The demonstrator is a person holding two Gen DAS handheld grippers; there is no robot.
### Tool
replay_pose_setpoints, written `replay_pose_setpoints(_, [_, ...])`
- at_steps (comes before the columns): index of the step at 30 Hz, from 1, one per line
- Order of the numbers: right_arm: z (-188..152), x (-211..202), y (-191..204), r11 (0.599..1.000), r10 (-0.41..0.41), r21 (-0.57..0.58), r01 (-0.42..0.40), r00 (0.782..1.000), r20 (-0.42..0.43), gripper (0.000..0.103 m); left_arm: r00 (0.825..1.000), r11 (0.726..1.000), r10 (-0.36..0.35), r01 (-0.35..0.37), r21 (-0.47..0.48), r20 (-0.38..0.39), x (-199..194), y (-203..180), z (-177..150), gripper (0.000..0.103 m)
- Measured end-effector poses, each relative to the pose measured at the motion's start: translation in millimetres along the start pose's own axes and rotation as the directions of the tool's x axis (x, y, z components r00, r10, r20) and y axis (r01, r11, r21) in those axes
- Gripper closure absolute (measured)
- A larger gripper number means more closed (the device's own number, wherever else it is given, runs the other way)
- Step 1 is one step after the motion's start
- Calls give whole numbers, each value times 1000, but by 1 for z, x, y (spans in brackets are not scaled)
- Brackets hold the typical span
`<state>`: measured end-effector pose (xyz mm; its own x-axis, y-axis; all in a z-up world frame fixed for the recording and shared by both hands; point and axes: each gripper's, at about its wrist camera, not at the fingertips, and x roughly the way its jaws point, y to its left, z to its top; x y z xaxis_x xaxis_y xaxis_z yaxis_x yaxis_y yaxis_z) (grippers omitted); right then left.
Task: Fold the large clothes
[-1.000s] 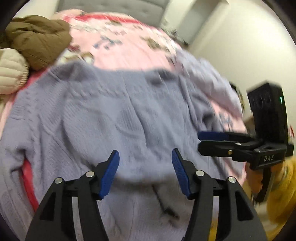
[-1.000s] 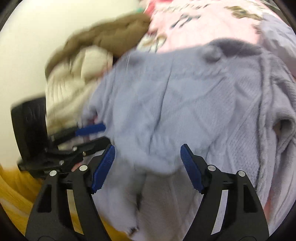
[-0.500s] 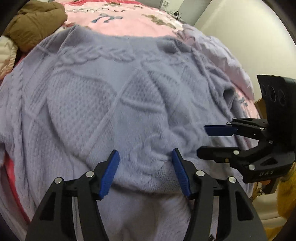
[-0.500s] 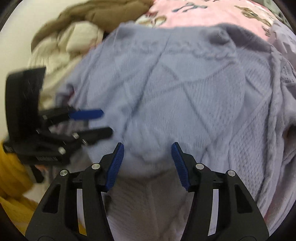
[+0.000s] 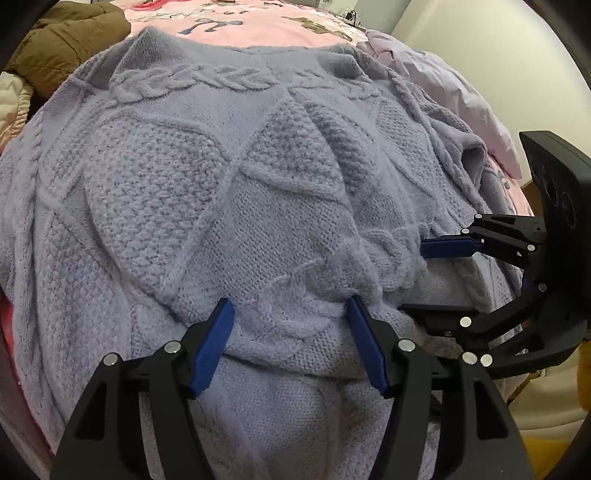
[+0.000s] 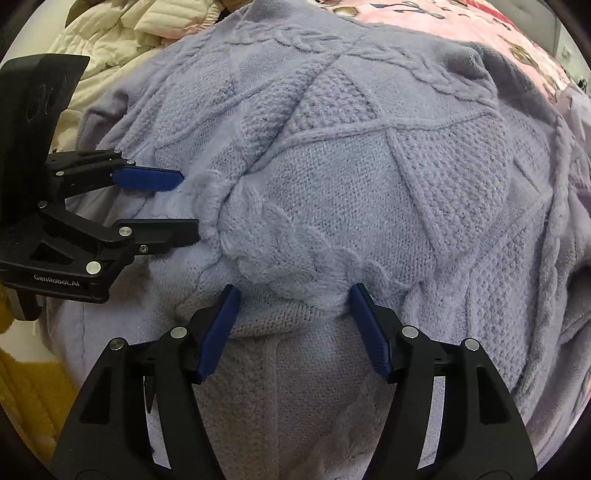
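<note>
A lavender cable-knit sweater point(image 5: 221, 184) point(image 6: 369, 166) lies spread over a bed, with its near part folded over. The thick folded edge bulges towards both cameras. My left gripper point(image 5: 288, 306) points steeply down at that edge, and its jaws are opening with the knit bulge between the blue pads. My right gripper point(image 6: 291, 291) stands the same way just to its right, its jaws opening around the same fold. Each shows in the other's view: the right gripper point(image 5: 413, 277) and the left gripper point(image 6: 190, 205), both with their tips against the knit.
A pink patterned bedspread point(image 5: 258, 29) point(image 6: 443, 22) lies beyond the sweater. A brown jacket point(image 5: 62, 44) and a cream padded jacket point(image 6: 110, 40) are piled at the left. Pale lilac cloth point(image 5: 443, 81) lies at the right, by a white wall point(image 5: 480, 37). Yellow fabric point(image 6: 22, 387) shows below the bed edge.
Both grippers have come down close onto the sweater, whose folded edge now rests flat on the layer below. The right jaws narrowed, then widened again.
</note>
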<state>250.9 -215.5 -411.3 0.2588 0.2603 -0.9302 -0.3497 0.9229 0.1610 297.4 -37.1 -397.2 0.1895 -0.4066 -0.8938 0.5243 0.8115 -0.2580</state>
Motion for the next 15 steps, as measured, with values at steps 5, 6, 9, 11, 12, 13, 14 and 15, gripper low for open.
replay_pose_setpoints(5, [2, -4, -4, 999, 30, 17, -30, 999, -10, 41, 1000, 1000, 4, -4, 10, -21, -1, -1, 3, 39])
replay_pose_setpoints(6, [4, -5, -5, 998, 50, 33, -49, 999, -12, 38, 1000, 1000, 2, -2, 5, -25, -2, -1, 4, 38])
replay_pose_setpoints(9, [9, -16, -13, 993, 95, 71, -94, 995, -11, 36, 999, 999, -25, 24, -29, -33, -12, -1, 14, 37])
replay_pose_setpoints(11, [15, -28, -21, 990, 103, 95, -104, 995, 13, 35, 999, 998, -43, 42, -41, -19, -22, 1, 22, 33])
replay_pose_setpoints(12, [20, -37, -27, 986, 115, 115, -118, 993, 35, 34, 999, 999, -42, 43, -30, 8, -33, 2, 31, 31])
replay_pose_setpoints(13, [24, -44, -34, 982, 127, 133, -133, 990, 55, 30, 999, 999, -34, 35, -18, 36, -40, 4, 37, 27])
replay_pose_setpoints(14, [31, -52, -43, 977, 135, 154, -147, 987, 82, 29, 998, 1000, -19, 19, -4, 67, -48, 7, 45, 23])
replay_pose_setpoints(15, [36, -58, -49, 974, 137, 168, -154, 985, 106, 28, 995, 1000, -2, 1, 14, 96, -55, 12, 57, 22])
